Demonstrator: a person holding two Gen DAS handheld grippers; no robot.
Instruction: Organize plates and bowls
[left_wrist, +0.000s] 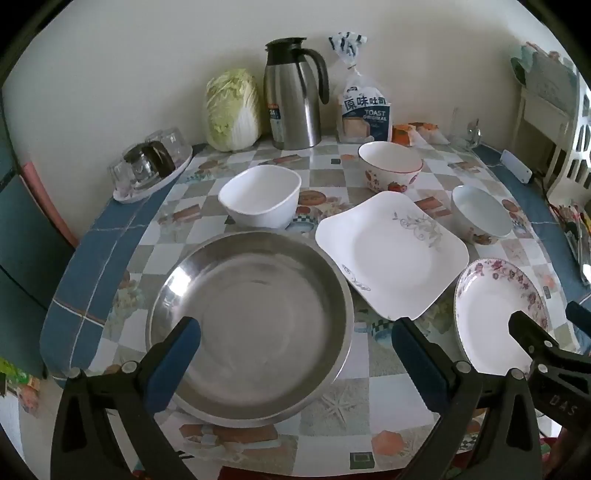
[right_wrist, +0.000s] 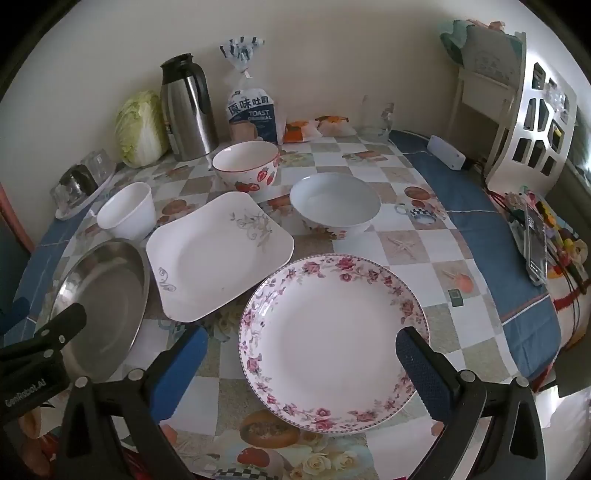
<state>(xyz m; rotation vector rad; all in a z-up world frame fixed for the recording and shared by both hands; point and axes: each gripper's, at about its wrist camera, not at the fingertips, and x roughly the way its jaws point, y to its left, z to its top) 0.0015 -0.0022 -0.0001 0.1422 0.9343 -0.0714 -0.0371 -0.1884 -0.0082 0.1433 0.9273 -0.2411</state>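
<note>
My left gripper is open and empty above the near part of a steel basin. My right gripper is open and empty above a round floral plate, also in the left wrist view. Between them lies a square white plate. Behind stand a plain white bowl, a strawberry bowl and a pale bowl with flowers. All sit apart on the checked tablecloth.
At the back stand a cabbage, a steel thermos jug, a toast bag and wrapped snacks. A tray of glasses is back left. A white charger, a phone and a white chair are right.
</note>
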